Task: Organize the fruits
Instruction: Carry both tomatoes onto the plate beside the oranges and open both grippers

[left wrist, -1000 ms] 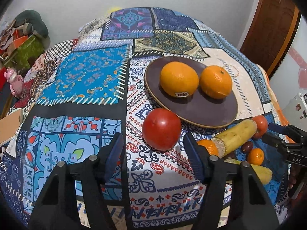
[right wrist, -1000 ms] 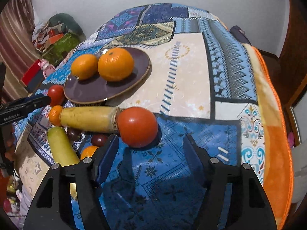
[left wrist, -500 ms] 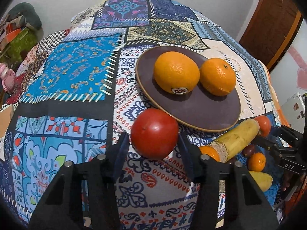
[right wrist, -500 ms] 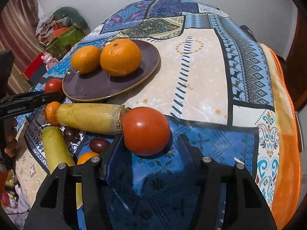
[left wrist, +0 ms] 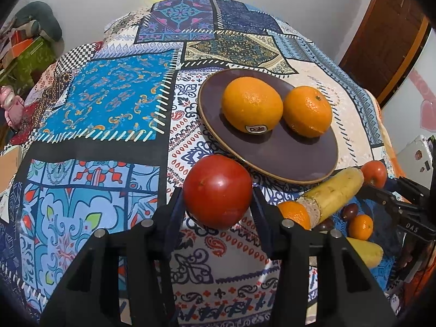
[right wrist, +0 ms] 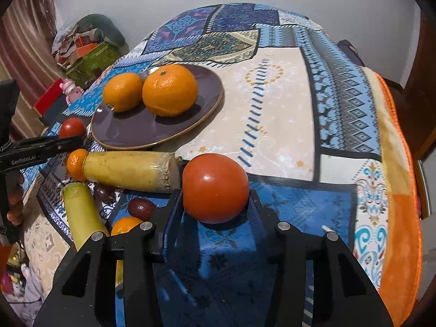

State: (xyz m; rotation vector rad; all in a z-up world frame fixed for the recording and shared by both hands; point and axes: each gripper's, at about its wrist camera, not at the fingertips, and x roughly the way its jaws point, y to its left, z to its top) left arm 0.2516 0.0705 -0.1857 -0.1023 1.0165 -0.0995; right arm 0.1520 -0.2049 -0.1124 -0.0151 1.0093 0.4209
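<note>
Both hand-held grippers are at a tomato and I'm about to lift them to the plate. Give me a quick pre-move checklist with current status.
1. Left hand-held gripper fingers flank the left tomato: ok.
2. Right hand-held gripper fingers flank the right tomato: ok.
3. Firm pad contact on both tomatoes: cannot tell.
4. Right tomato apart from the cut yellow stalk: not ok, its cut end sits right against the tomato.
5. Free room on the purple plate in front of the two oranges: ok.
6. Tomatoes off the patchwork cloth: cannot tell.
</note>
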